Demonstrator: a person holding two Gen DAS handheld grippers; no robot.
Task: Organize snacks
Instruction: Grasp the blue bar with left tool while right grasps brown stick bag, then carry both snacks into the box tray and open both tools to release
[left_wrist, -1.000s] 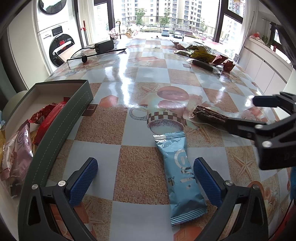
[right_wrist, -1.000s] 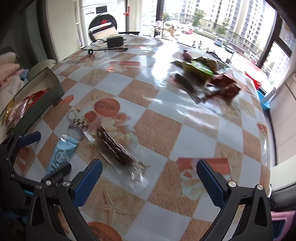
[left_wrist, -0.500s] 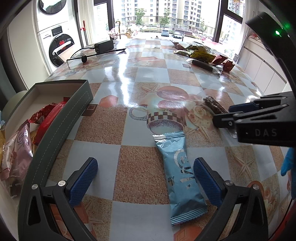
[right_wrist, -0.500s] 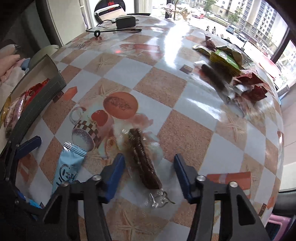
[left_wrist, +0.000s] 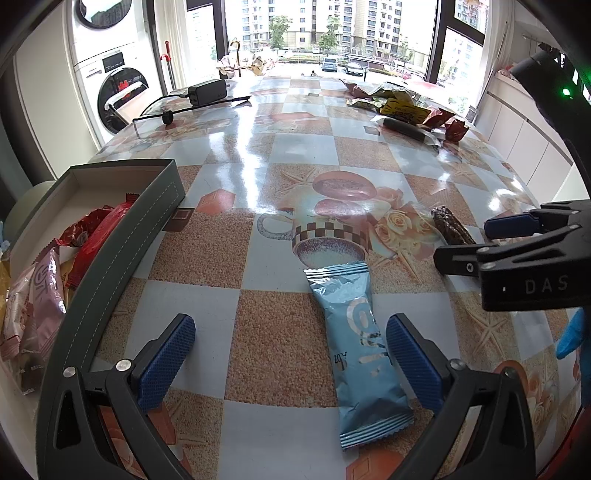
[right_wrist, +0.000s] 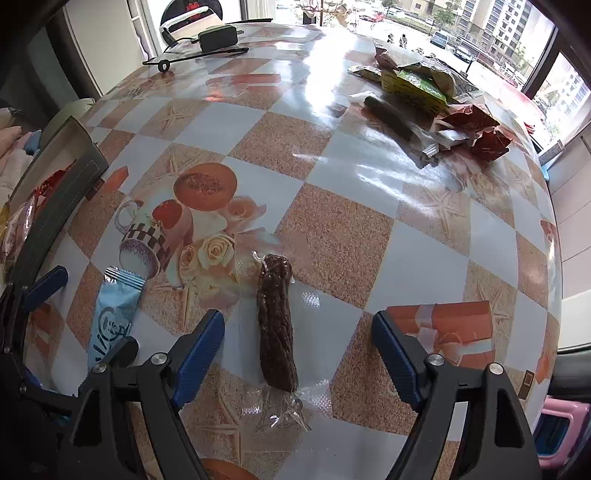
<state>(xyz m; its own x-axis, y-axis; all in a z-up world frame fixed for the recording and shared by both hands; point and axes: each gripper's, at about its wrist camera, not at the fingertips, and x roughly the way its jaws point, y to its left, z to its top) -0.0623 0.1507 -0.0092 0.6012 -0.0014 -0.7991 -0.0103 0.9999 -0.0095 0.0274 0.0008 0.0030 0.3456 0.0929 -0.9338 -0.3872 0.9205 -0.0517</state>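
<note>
Our right tongs (right_wrist: 297, 354), spread apart, straddle the brown snack stick (right_wrist: 276, 325) lying on the desk (right_wrist: 369, 192); its clear wrapper looks slippery, so we'd pinch mid-length. Left tongs (left_wrist: 291, 360) hang apart near the blue packet (left_wrist: 356, 343).

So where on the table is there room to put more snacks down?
Bare room lies mid-table, between the charger, the snack pile and the printed cup. It's crowded near the blue packet, brown bar and box.

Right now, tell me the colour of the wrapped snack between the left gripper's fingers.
Light blue wrapper with white lettering, clearest in the left wrist view.
</note>
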